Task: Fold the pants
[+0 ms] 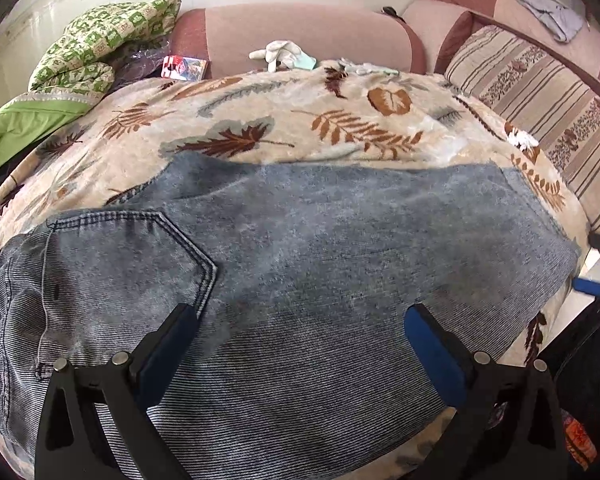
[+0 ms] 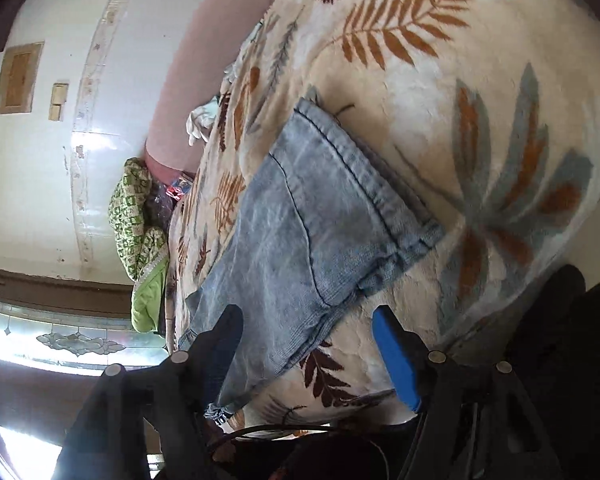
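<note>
Light blue denim pants (image 1: 320, 248) lie flat on a leaf-patterned blanket (image 1: 260, 120), back pocket (image 1: 132, 256) at the left, legs stretching right. My left gripper (image 1: 300, 320) is open and hovers just above the seat of the pants, holding nothing. In the right wrist view the hem end of the pant legs (image 2: 340, 216) lies on the blanket (image 2: 480, 120). My right gripper (image 2: 306, 320) is open over the leg fabric near the hem, empty. Its blue pad also shows at the right edge of the left wrist view (image 1: 590, 286).
A green patterned quilt (image 1: 88, 48) lies at the bed's far left. White gloves (image 1: 280, 54) and a small red packet (image 1: 184, 67) lie by the pink headboard (image 1: 300, 32). A striped cushion (image 1: 540, 100) sits at the right. The bed's edge is close at the right.
</note>
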{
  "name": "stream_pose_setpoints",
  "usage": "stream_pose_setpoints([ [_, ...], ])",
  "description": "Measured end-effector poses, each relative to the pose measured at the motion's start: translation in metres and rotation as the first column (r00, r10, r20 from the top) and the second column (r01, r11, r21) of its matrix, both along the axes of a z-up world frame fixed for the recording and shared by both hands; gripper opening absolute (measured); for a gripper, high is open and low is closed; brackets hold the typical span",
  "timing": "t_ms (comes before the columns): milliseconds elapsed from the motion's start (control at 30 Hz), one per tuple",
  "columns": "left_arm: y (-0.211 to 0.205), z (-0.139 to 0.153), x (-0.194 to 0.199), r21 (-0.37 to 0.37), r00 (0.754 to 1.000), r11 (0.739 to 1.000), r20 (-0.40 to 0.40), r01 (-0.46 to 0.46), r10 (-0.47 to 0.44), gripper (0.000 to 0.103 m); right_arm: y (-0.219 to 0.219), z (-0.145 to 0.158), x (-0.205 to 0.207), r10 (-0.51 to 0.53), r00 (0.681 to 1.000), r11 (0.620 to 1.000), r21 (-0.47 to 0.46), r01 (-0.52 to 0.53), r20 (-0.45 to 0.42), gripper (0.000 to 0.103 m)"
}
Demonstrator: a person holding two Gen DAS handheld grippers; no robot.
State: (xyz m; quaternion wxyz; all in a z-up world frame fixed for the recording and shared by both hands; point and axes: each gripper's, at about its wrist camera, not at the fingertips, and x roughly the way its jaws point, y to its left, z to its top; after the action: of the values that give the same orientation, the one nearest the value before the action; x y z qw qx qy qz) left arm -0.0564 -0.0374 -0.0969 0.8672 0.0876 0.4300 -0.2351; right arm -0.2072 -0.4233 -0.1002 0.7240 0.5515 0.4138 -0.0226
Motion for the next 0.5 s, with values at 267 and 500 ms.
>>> stream_pose_setpoints([
  [267,0.001,0.001,0.002,-0.01,1.0,1.0,-0.001,-0.002,0.002,0.103,-0.018,-0.031,-0.002,-0.163,0.987,0.986,0.023,0.163,0.0,0.071],
  [500,-0.003,-0.003,0.002,0.008,1.0,1.0,-0.003,0.004,-0.003,0.103,-0.022,-0.028,-0.002,-0.235,0.967,0.971,-0.013,0.237,0.103,0.052],
])
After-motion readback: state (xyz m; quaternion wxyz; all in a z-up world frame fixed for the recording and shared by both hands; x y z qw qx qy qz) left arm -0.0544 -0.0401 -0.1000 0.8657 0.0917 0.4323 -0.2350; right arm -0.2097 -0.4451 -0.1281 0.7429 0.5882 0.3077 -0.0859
